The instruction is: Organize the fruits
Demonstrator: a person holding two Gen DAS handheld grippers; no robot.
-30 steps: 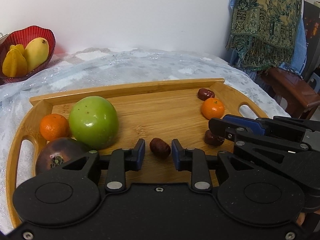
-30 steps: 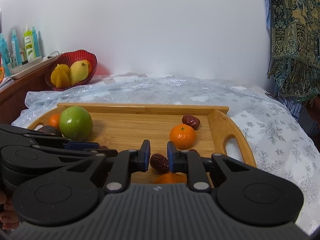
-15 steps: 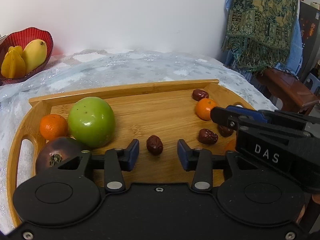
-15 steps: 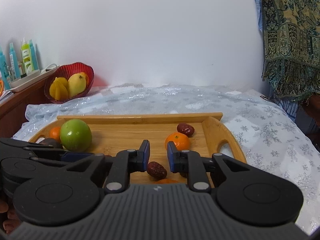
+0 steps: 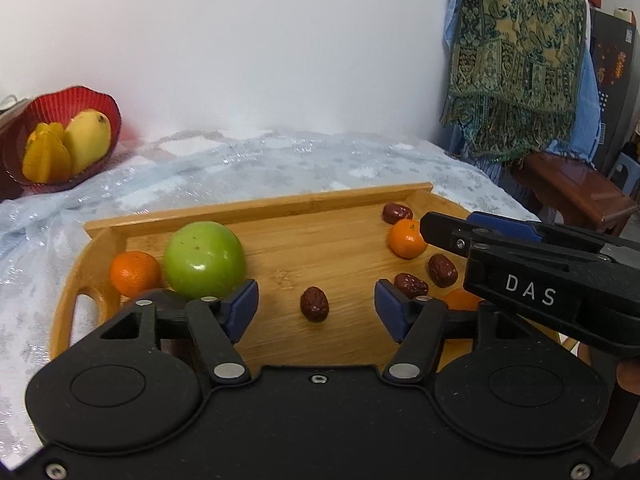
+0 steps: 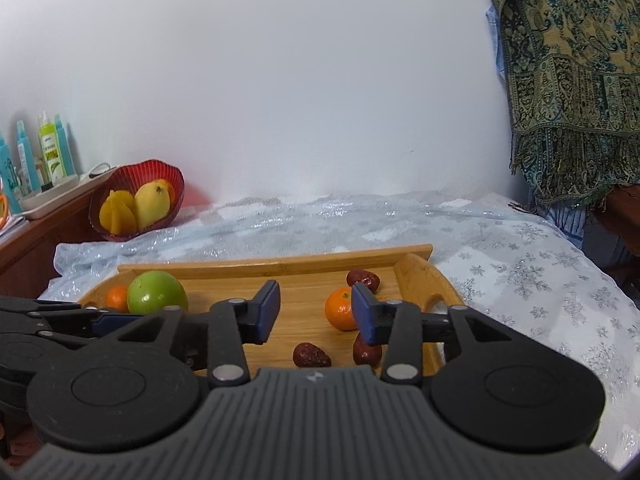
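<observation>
The left gripper [image 5: 316,310] hangs over the near edge of the rectangular bamboo tray with cut-out handles [image 5: 256,210], its blue-padded jaws opening. A wrinkled dark red jujube [image 5: 314,304] lies on the tray board between the pads, but neither pad touches it, so nothing is held. Just right of it a second dark red jujube [image 5: 411,284] lies loose, and a third jujube [image 5: 442,270] sits a little farther right.

The right gripper [image 6: 314,310] hovers beside it over the right half of the tray, its jaws likewise opening and holding nothing. Below its pads, in the right wrist view, two of the jujubes rest on the wood: one [image 6: 311,355] under the gap, the other [image 6: 366,350] partly hidden behind the right pad. Beyond that pad sits a small orange mandarin [image 6: 340,308], and farther still, in the far right corner, a fourth jujube [image 6: 363,279]. In the left wrist view the right gripper reaches in from the right, marked with white letters, and part of another orange fruit [image 5: 460,299] peeks out beneath it.

At the left end of the tray a large round green apple [image 5: 204,260] touches a second small orange mandarin [image 5: 135,273]. The tray rests on a counter covered with a pale blue snowflake-patterned cloth [image 6: 520,276]. At the far left, against the white wall, a red scalloped bowl [image 6: 138,200] holds a yellow mango [image 6: 154,204] and a yellow starfruit [image 6: 117,215]. A green and gold patterned shawl [image 5: 516,56] hangs at the far right.
</observation>
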